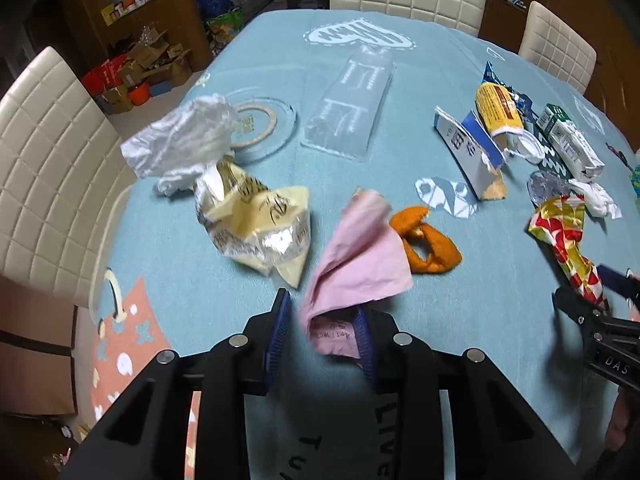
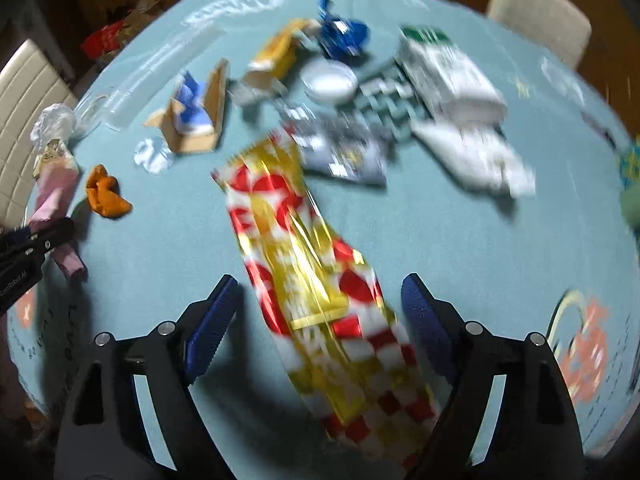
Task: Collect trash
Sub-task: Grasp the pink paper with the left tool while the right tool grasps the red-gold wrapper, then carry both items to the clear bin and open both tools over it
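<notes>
My left gripper [image 1: 322,320] stands open around a pink paper [image 1: 356,256]; the paper's lower end sits between the blue pads, and it also shows in the right wrist view [image 2: 54,200]. My right gripper [image 2: 318,304] is open, its pads wide on either side of a red, gold and white checked wrapper [image 2: 312,280] that lies between them; the wrapper also shows in the left wrist view [image 1: 560,232]. Orange peel [image 1: 426,240] lies just right of the pink paper.
On the blue tablecloth [image 1: 200,280] lie a yellow-clear snack bag [image 1: 256,220], a crumpled clear bag [image 1: 184,140], a glass plate [image 1: 264,120], a clear plastic tray [image 1: 352,104], a torn blue-white box [image 1: 468,148], a green-white carton [image 2: 444,68] and a white cup [image 2: 330,80]. Cream chairs [image 1: 44,160] surround the table.
</notes>
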{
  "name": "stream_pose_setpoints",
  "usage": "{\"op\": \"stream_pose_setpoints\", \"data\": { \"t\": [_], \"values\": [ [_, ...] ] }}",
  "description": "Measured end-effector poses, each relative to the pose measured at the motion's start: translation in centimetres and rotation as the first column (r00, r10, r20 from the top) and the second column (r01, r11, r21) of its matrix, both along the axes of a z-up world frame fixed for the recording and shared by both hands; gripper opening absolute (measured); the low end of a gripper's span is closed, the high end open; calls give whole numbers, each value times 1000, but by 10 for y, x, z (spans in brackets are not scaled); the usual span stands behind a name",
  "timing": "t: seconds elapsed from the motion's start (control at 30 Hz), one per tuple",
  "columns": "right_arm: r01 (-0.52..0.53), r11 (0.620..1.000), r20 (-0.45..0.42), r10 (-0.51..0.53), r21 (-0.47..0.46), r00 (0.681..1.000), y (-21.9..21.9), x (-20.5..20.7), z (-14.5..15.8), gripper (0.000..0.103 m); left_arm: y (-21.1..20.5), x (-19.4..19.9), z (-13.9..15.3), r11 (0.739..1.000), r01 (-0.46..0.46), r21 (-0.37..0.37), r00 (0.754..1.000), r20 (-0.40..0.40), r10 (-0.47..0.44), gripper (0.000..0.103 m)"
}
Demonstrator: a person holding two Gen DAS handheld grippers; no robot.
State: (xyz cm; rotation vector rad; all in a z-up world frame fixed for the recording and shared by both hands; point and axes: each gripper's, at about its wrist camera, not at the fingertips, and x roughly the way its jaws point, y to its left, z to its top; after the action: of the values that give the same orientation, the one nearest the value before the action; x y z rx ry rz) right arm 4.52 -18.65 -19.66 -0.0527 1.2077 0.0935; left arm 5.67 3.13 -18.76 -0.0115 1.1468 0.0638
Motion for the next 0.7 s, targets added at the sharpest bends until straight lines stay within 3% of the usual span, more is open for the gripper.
{"op": "stream_pose_setpoints", "data": {
  "t": [0.1,0.17,0.2,0.27,0.47,0.7],
  "values": [
    [20,1000,10,-20,-7,1000,-6,-11,2,75,-3,-5,-2,1000,8,4,1000,3,-8,31],
    [3,1000,25,-3,-4,1000,-5,-17,7,47,-5,-8,-1,1000,18,-6,1000,3,-18,29],
    [-10,1000,26,10,0,1000,-3,-20,9,40,-6,-9,-1,1000,22,-12,1000,2,-22,19],
    [-23,1000,38,23,-5,999,0,-25,15,25,-7,-14,2,999,39,-34,999,-3,-40,12],
    [-117,992,98,112,43,989,32,-23,36,24,4,-32,29,1000,25,-19,997,78,-23,10],
    [-291,945,130,273,150,953,109,1,62,25,71,-39,50,987,-160,2,979,127,159,10]
  ]
}}
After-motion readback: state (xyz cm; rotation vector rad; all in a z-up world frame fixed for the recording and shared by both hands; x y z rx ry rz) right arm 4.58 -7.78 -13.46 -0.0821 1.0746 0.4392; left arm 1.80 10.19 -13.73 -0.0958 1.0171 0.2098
